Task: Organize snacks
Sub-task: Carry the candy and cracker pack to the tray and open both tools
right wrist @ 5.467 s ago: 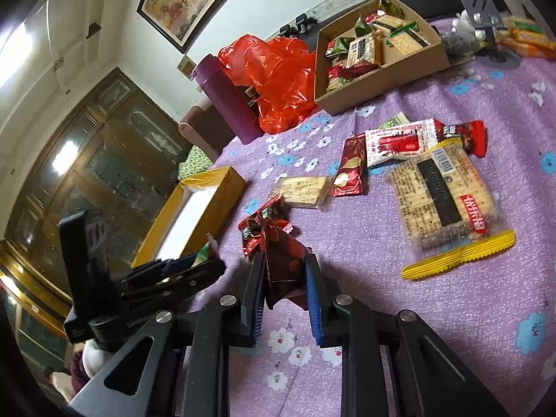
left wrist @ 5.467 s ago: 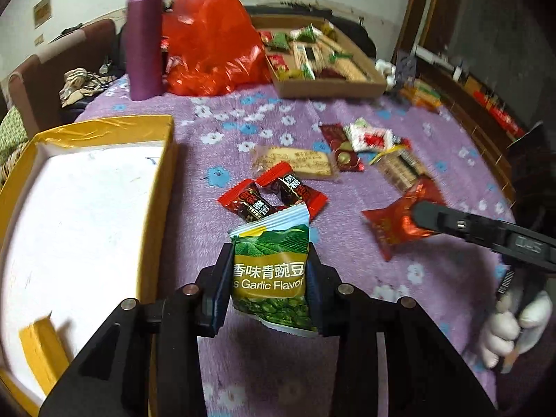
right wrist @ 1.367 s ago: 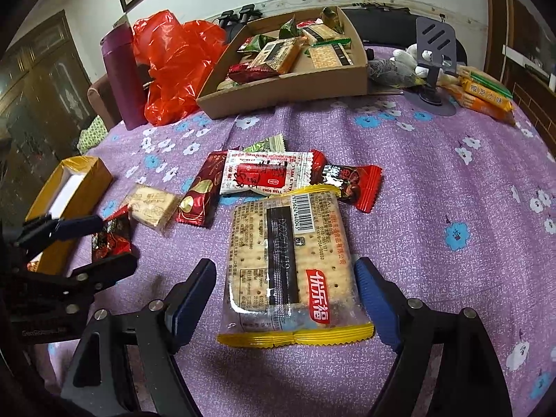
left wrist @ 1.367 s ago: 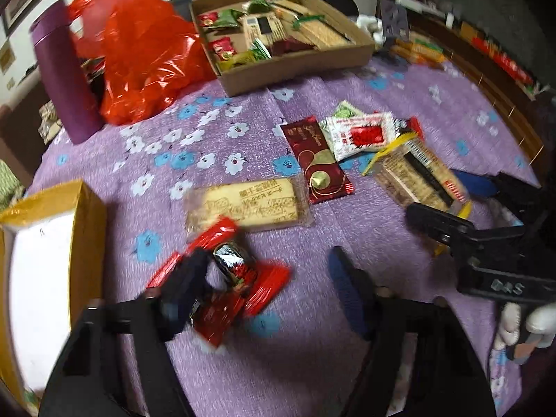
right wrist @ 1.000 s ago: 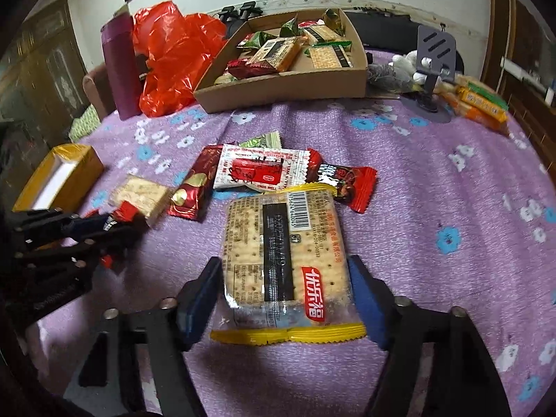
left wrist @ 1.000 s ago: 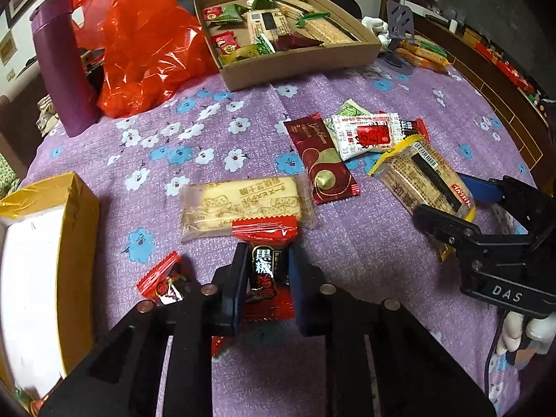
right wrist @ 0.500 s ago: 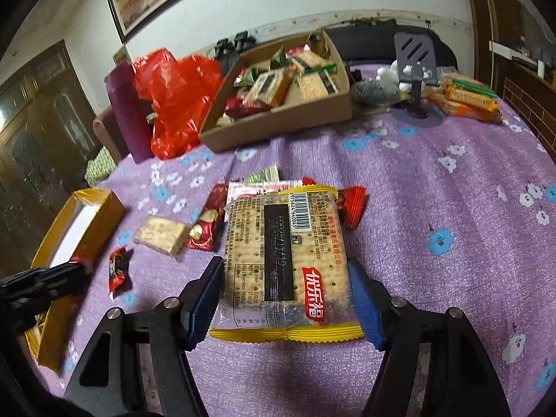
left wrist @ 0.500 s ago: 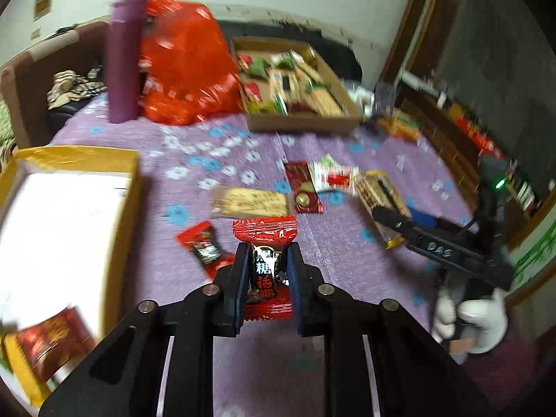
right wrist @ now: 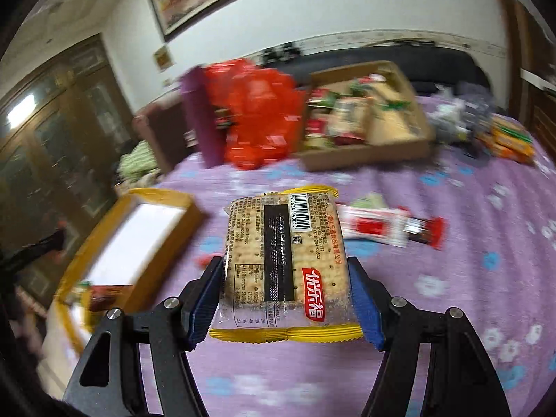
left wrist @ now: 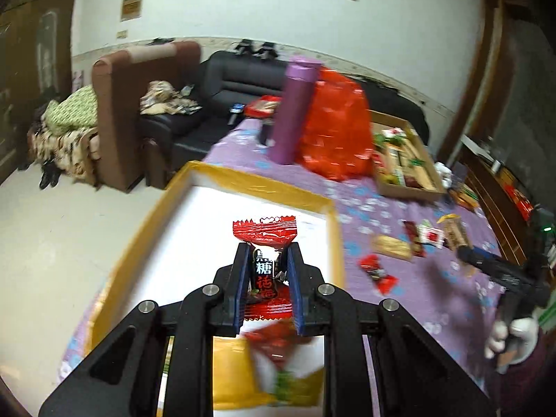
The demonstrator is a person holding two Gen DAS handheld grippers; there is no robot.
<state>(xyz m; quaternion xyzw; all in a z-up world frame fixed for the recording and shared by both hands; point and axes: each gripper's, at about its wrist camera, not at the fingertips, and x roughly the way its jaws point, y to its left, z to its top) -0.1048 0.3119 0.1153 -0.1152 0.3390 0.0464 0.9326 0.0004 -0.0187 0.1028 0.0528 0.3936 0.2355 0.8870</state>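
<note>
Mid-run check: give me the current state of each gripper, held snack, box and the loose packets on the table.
left gripper: shut on red candy, held over the yellow box
right gripper: shut on cracker pack, lifted off the table
yellow box: open, some packets at its near end
cardboard box: open, full of snacks
loose packets: lying on the purple tablecloth

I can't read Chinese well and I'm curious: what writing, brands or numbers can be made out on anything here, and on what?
"黑糖话梅", top character partly hidden: red candy wrapper in the left gripper.
"优乐福": red label on the cracker pack in the right gripper.
Barcode digits on the same pack, roughly "975624640045": uncertain.
Fine print on the cracker pack: too small.
Packets on the purple tablecloth and in the cardboard box: too blurred.
</note>
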